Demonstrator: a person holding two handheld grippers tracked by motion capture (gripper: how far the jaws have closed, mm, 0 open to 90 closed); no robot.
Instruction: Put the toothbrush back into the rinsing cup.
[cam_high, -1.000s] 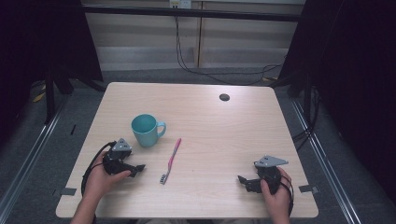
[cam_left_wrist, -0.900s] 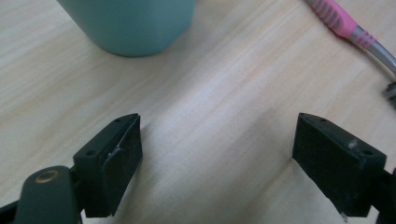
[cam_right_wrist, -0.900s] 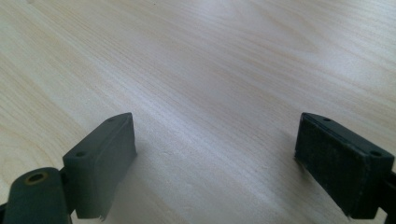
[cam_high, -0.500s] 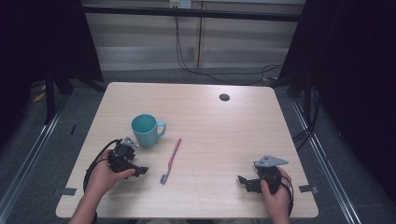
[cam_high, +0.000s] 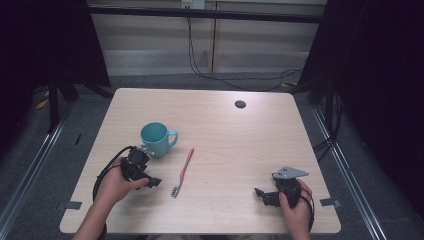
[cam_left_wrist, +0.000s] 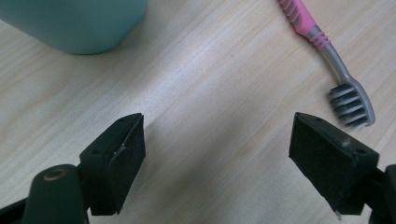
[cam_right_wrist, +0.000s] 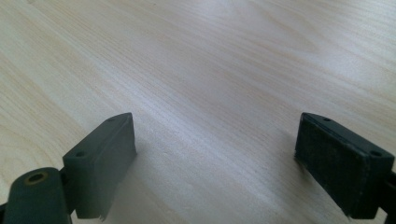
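A teal mug stands left of the table's middle, its handle to the right. A pink toothbrush lies just right of it, bristle head toward the front edge. My left gripper is open, low over the wood in front of the mug, with the brush head a little to its right. In the left gripper view the mug's base is at top left and the toothbrush head at upper right, outside the jaws. My right gripper is open near the front right, above bare wood.
A small dark round hole sits in the light wooden table near the far edge. Black cables hang behind the table. Dark curtains and frame posts stand at both sides.
My left gripper has shifted right and slightly forward, closer to the mug and the toothbrush. The right gripper has stayed in place.
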